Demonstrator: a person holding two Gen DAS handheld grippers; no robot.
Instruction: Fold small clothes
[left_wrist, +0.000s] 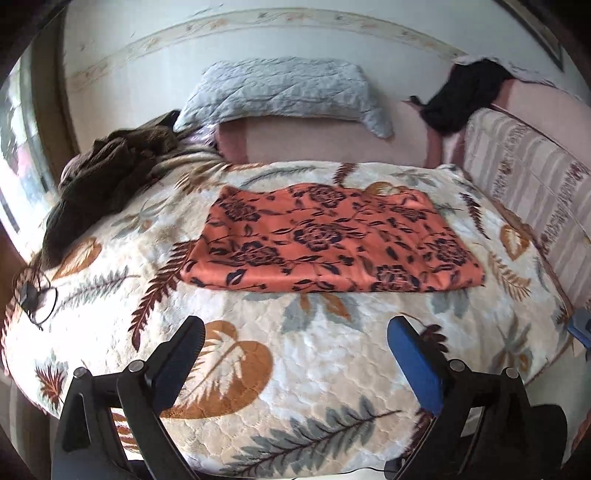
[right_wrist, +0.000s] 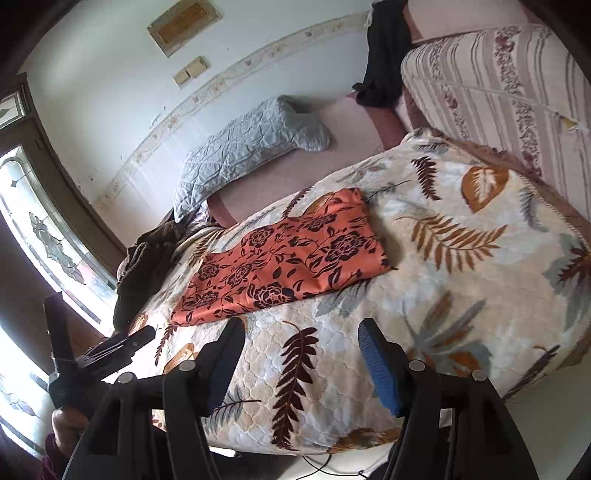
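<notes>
An orange floral-print cloth (left_wrist: 328, 240) is lying folded into a flat rectangle on a leaf-patterned cream blanket (left_wrist: 325, 369) that is covering the bed, and it is sitting ahead of both pairs of jaws with bare blanket showing between them and its near edge. The left gripper (left_wrist: 295, 328) is hovering above the blanket with its jaws spread wide and released, nothing between the black finger (left_wrist: 177, 362) and the blue-padded finger (left_wrist: 413, 362); the cloth is lying straight beyond the gap. The right gripper (right_wrist: 301, 330) is likewise hanging over the blanket with jaws released and gripping nothing, and from its view the orange cloth (right_wrist: 284, 258) is sitting ahead of the jaws and a little toward the left finger, running diagonally. The left gripper (right_wrist: 122, 345) is showing at the lower left of the right wrist view, near the blanket's edge. Beyond the cloth, a grey quilted pillow (left_wrist: 284, 92) is resting against the wall, a dark brown garment (left_wrist: 107, 173) is lying heaped far off to the left of the jaws, and a black garment (left_wrist: 461, 96) is draping over the far right corner beside a striped floral mattress (left_wrist: 532, 177).
</notes>
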